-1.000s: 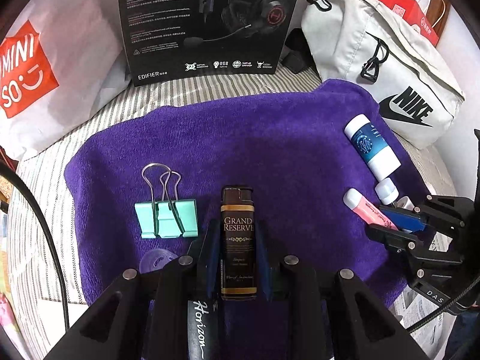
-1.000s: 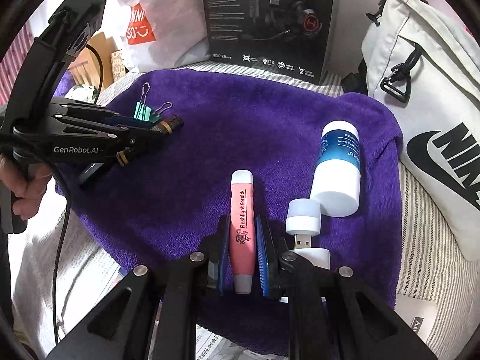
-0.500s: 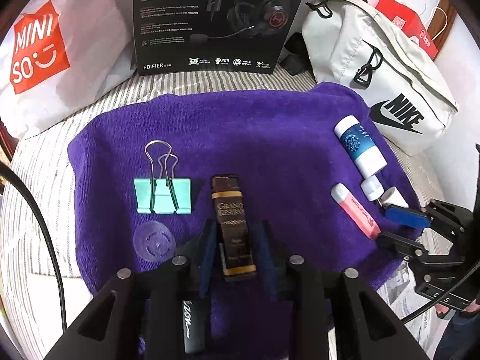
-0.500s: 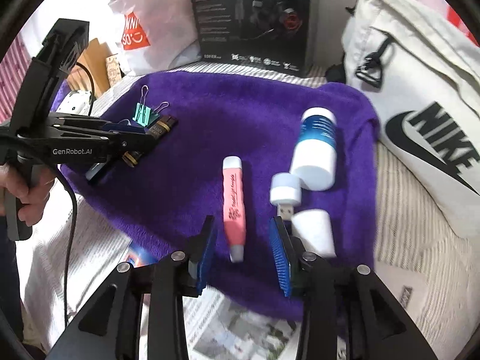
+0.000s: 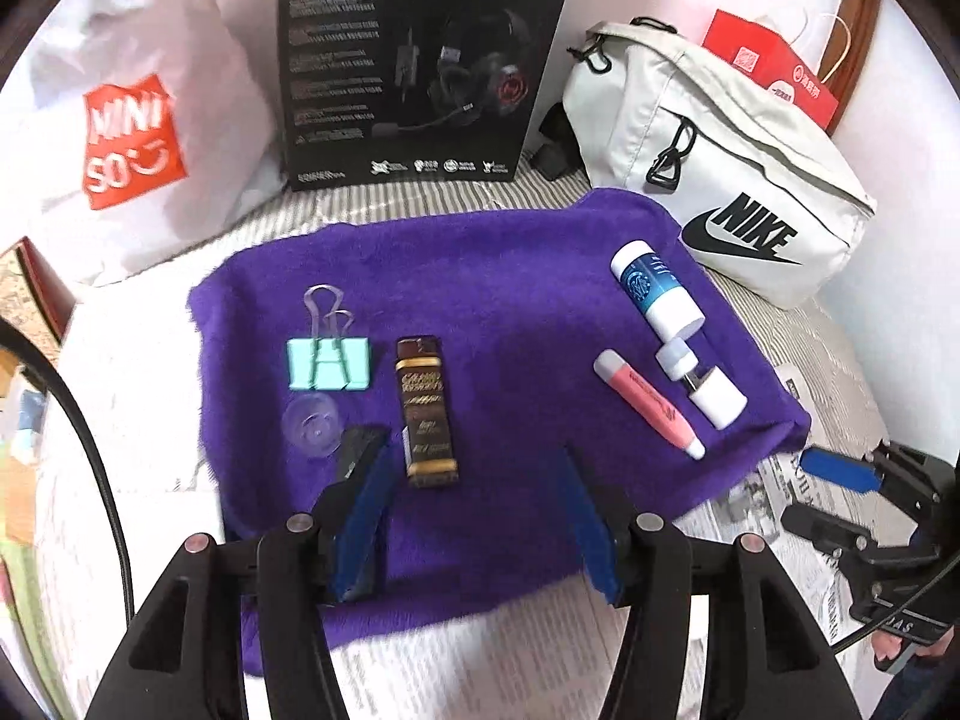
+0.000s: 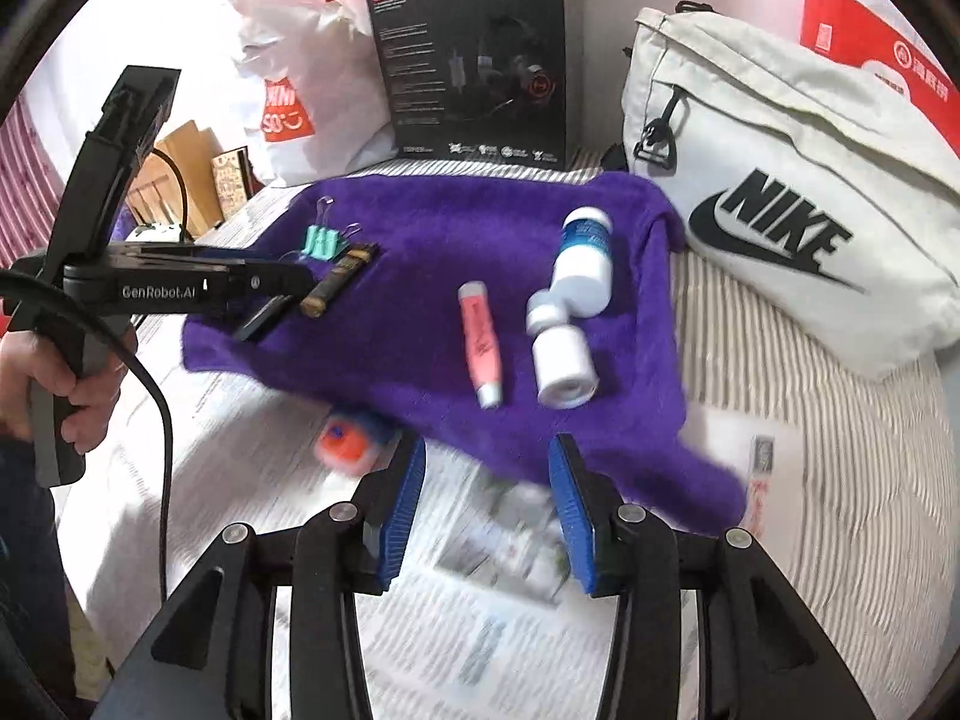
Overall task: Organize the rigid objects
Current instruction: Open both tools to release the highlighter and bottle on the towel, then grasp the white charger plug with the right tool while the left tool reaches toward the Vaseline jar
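A purple towel [image 5: 510, 276] holds two groups of things. On its left lie a teal binder clip [image 5: 329, 363], a brown lighter [image 5: 425, 414], a clear disc [image 5: 312, 420] and a small black piece [image 5: 360, 450]. On its right lie a pink highlighter [image 5: 648, 402], a white and blue bottle [image 5: 654, 291] and a small white USB light [image 5: 699, 381]. My left gripper [image 5: 474, 468] hovers just short of the lighter, jaws opening, nothing between them. My right gripper [image 6: 489, 456] hangs over the towel's front edge, short of the highlighter [image 6: 480, 342], jaws opening and empty.
A black headset box [image 5: 420, 60], a white shopping bag [image 5: 120, 138] and a white waist bag [image 5: 738, 180] stand behind the towel. Newspaper [image 6: 480, 570] lies in front of it with a blurred orange and blue object [image 6: 348, 438]. A hand [image 6: 54, 372] holds the left gripper's handle.
The left gripper let go of the lighter and the right one let go of the pink highlighter. Both opened and drew back and upward; the two things stay on the towel.
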